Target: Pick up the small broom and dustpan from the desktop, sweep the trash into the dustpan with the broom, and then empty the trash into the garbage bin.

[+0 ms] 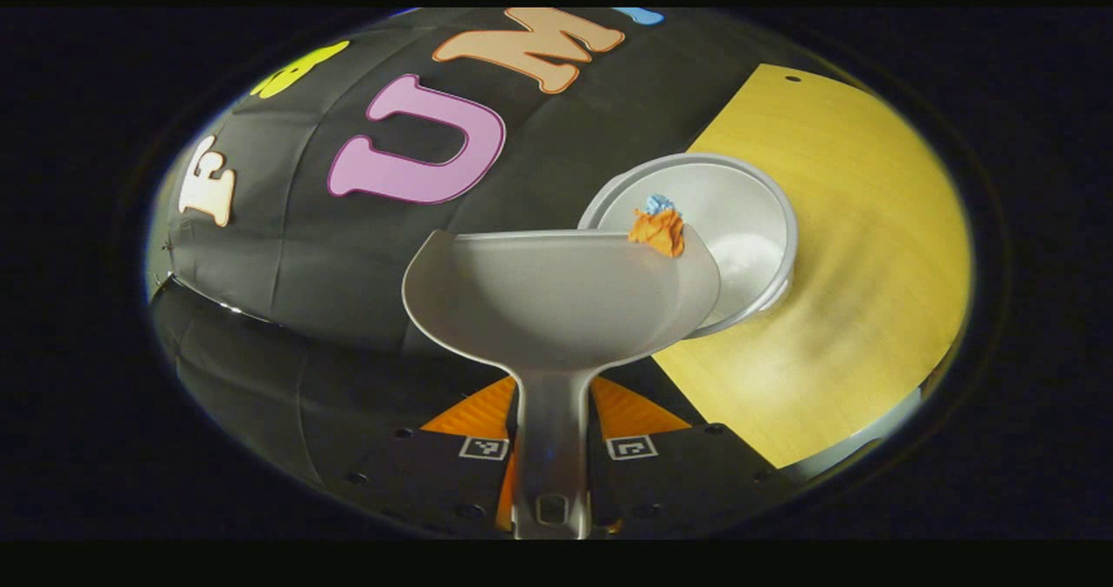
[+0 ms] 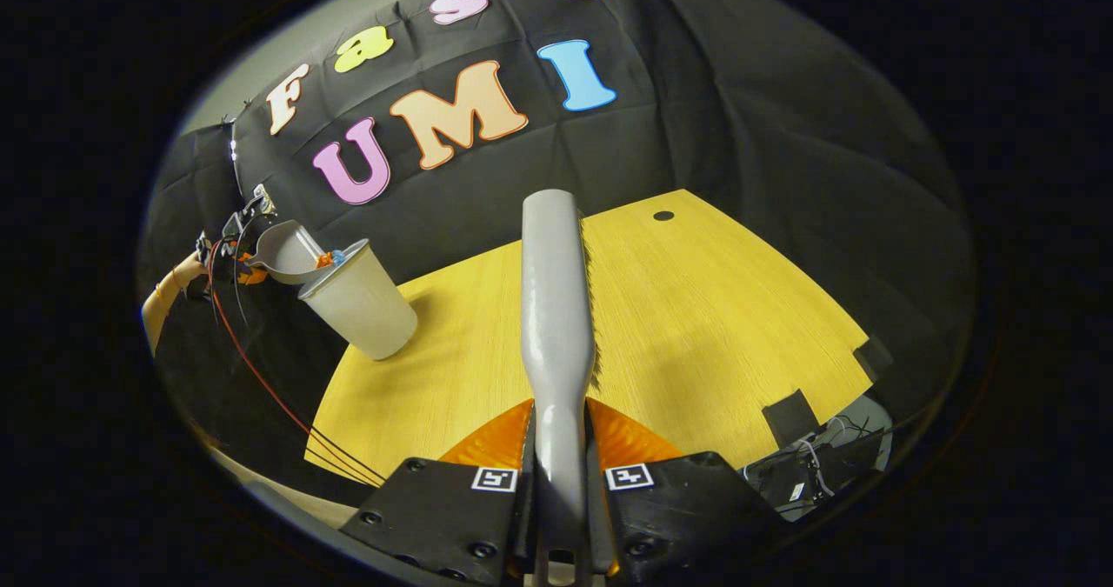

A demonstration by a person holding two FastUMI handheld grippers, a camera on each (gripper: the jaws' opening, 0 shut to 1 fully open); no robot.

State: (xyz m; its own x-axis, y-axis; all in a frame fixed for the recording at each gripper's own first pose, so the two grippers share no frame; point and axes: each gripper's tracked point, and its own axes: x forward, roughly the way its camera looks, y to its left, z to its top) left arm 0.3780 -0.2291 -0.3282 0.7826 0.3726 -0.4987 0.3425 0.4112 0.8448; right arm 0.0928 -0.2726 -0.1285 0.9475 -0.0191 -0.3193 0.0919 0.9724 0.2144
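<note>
Left gripper view: left gripper (image 1: 552,474) has both fingers pressed on the handle of the grey dustpan (image 1: 556,296) — the handle runs straight up between them from the bottom edge, and the pan fans out wide ahead. Pan's front lip overlaps the rim of the white garbage bin (image 1: 748,222), which stands on the yellow wood table (image 1: 861,309) near its edge. Orange trash (image 1: 658,230) w/ a small blue scrap (image 1: 658,203) sits right at the pan's lip, over the bin's open mouth; can't tell if it's touching the bin's inner wall.

Right gripper view: right gripper (image 2: 556,474) fingers are clamped on the handle of the small broom (image 2: 556,309), which points forward, held above the table (image 2: 713,326) — bristles along its right edge show as a dark fringe. Far off at left, the bin (image 2: 365,309) stands by the table's corner, w/ the dustpan (image 2: 287,252) tilted at its rim and the orange bit (image 2: 324,259) at the lip. Left gripper (image 2: 230,256) and the person's forearm (image 2: 165,296) are behind the pan; a red cable (image 2: 261,370) hangs from that gripper. Dark gear and wires (image 2: 817,456) lie off the table's right side.
</note>
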